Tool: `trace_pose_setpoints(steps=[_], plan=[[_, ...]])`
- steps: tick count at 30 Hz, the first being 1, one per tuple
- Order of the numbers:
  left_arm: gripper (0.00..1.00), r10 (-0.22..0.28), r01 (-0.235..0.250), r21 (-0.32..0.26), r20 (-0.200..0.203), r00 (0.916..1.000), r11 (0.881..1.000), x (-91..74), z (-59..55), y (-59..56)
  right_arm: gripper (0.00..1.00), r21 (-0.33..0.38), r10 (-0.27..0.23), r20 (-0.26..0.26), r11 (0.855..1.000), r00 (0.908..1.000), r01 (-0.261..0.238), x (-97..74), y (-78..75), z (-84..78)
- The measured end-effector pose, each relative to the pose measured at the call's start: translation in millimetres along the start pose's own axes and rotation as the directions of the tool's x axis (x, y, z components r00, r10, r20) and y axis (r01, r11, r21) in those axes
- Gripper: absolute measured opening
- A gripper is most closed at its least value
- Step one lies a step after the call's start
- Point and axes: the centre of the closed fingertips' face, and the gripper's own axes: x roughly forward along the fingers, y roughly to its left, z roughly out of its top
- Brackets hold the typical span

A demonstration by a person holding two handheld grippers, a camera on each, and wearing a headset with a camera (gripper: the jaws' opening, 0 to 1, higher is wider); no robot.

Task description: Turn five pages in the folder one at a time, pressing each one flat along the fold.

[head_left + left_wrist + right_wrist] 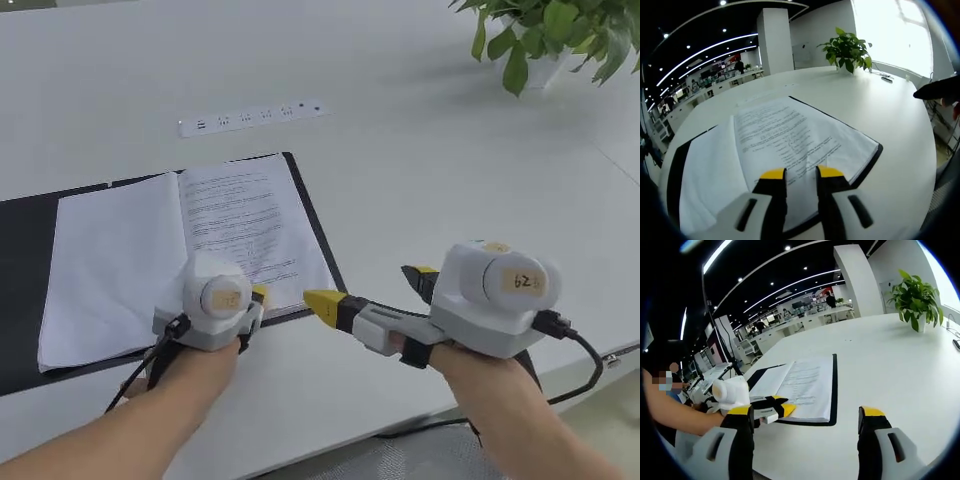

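**Head view.** A black folder point(25, 230) is seen lying open on a white table point(420, 170). It holds a blank sheet point(110, 260) on the left and a printed page point(245, 220) on the right. The print is too small to be read. The left gripper point(258, 295) is held over the lower right corner of the printed page. The right gripper point(370, 290) is held just off the folder's right edge, and its yellow-tipped jaws are spread wide with nothing between them. A label reading "62" point(523, 282) is carried on its body. A power strip point(252, 117) lies beyond the folder, and a leafy plant point(545, 35) is set in a white pot point(545, 72) at the far right.

**Left gripper view.** The left gripper point(801, 173) is shown with a narrow gap between its jaws. Nothing is held, and the printed page point(790, 135) lies under the tips.

**Right gripper view.** The right gripper point(805, 411) is seen wide apart and empty above bare table. The folder point(834, 390) lies ahead, with the left gripper point(782, 409) at its near corner.
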Motion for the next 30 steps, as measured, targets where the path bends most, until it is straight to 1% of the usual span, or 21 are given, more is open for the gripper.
trace_pose_setpoints(steps=[1, 2, 4, 5, 7, 9, 10, 11, 13, 14, 15, 16, 17, 18, 19, 22, 23, 25, 26, 28, 30], plan=[[0.20, 0.001, -0.001, 0.000, 0.004, 1.0000, 1.000, -0.1, 0.5, -0.3, 0.85, 0.003, 0.001, 0.000, 1.000, 1.0000, -0.001, 0.7, 0.1, -0.4], [0.18, -0.011, 0.011, 0.010, 0.011, 0.9999, 1.000, 0.1, 1.0, -3.5, 0.85, 0.008, 0.002, 0.000, 1.000, 1.0000, -0.002, 1.5, 0.3, -0.7], [0.12, -0.027, 0.027, 0.046, 0.013, 0.9995, 0.999, 0.4, 0.8, -9.9, 0.85, 0.014, 0.007, 0.002, 1.000, 1.0000, -0.007, 2.7, 1.2, -0.5], [0.10, -0.029, 0.028, 0.042, 0.015, 0.9995, 0.999, 0.3, 1.2, -11.8, 0.85, 0.016, 0.007, 0.003, 1.000, 1.0000, -0.007, 3.5, 1.2, -0.7], [0.10, -0.018, 0.018, 0.021, 0.020, 0.9996, 1.000, 0.1, 1.8, -9.5, 0.84, 0.019, 0.012, -0.002, 1.000, 0.9999, -0.012, 5.1, 2.3, -2.0], [0.08, -0.016, 0.015, 0.024, 0.023, 0.9996, 1.000, -0.3, 1.9, -7.9, 0.84, 0.018, 0.012, -0.005, 1.000, 0.9999, -0.012, 7.1, 2.7, -3.3], [0.04, -0.006, 0.006, 0.019, 0.021, 0.9998, 1.000, -0.3, 1.4, -4.6, 0.84, 0.021, 0.017, -0.008, 1.000, 0.9998, -0.017, 8.3, 3.1, -4.1], [0.03, -0.004, 0.004, 0.011, 0.021, 0.9998, 1.000, 0.5, 2.0, -0.8, 0.84, 0.024, 0.019, -0.010, 1.000, 0.9998, -0.018, 10.0, 3.4, -4.9], [0.03, -0.011, 0.011, 0.016, 0.019, 0.9998, 1.000, 0.5, 1.8, -2.8, 0.84, 0.023, 0.022, -0.012, 1.000, 0.9997, -0.022, 12.4, 4.2, -5.5], [0.01, -0.011, 0.011, 0.012, 0.019, 0.9998, 1.000, 0.5, 2.0, -2.1, 0.83, 0.024, 0.024, -0.015, 0.999, 0.9996, -0.024, 13.8, 4.6, -5.9], [0.00, 0.039, -0.038, -0.036, 0.020, 0.9991, 0.999, 1.7, 2.4, 8.3, 0.83, 0.025, 0.029, -0.017, 0.999, 0.9994, -0.029, 15.9, 5.5, -6.4], [0.00, -0.008, 0.010, -0.080, 0.021, 0.9997, 0.997, 2.6, 2.0, 1.8, 0.83, 0.025, 0.032, -0.018, 0.999, 0.9993, -0.031, 17.4, 5.8, -6.6], [0.00, -0.003, 0.004, -0.040, 0.017, 0.9998, 0.999, 3.4, 2.5, 4.2, 0.83, 0.027, 0.034, -0.019, 0.999, 0.9992, -0.033, 19.5, 6.1, -6.8], [0.00, -0.005, 0.006, -0.043, 0.015, 0.9999, 0.999, 3.7, 2.7, 4.5, 0.82, 0.029, 0.036, -0.018, 0.999, 0.9992, -0.036, 21.1, 6.4, -6.7], [0.00, -0.011, 0.012, -0.085, 0.017, 0.9998, 0.996, 4.0, 2.3, 4.1, 0.81, 0.034, 0.043, -0.020, 0.999, 0.9989, -0.042, 23.7, 7.4, -7.2], [0.00, -0.014, 0.016, -0.110, 0.021, 0.9997, 0.994, 3.2, 2.4, 4.7, 0.71, 0.054, 0.068, -0.031, 0.996, 0.9972, -0.066, 32.7, 9.9, -9.6], [0.00, -0.014, 0.016, -0.112, 0.022, 0.9997, 0.994, 3.0, 2.5, 4.5, 0.66, 0.060, 0.075, -0.030, 0.996, 0.9967, -0.073, 35.8, 10.3, -10.0], [0.00, -0.015, 0.018, -0.128, 0.025, 0.9996, 0.992, 3.2, 2.4, 4.7, 0.60, 0.075, 0.093, -0.030, 0.993, 0.9952, -0.090, 45.3, 10.6, -10.6], [0.00, -0.016, 0.020, -0.134, 0.026, 0.9995, 0.991, 3.2, 2.4, 4.6, 0.57, 0.092, 0.105, -0.040, 0.991, 0.9937, -0.101, 51.7, 10.3, -11.9], [0.00, -0.018, 0.021, -0.129, 0.025, 0.9995, 0.991, 3.1, 2.3, 4.3, 0.52, 0.128, 0.120, -0.044, 0.985, 0.9918, -0.114, 63.0, 7.9, -13.7], [0.00, -0.020, 0.023, -0.137, 0.026, 0.9995, 0.990, 3.1, 2.3, 4.2, 0.49, 0.152, 0.125, -0.075, 0.982, 0.9893, -0.113, 70.3, 5.5, -19.3]])
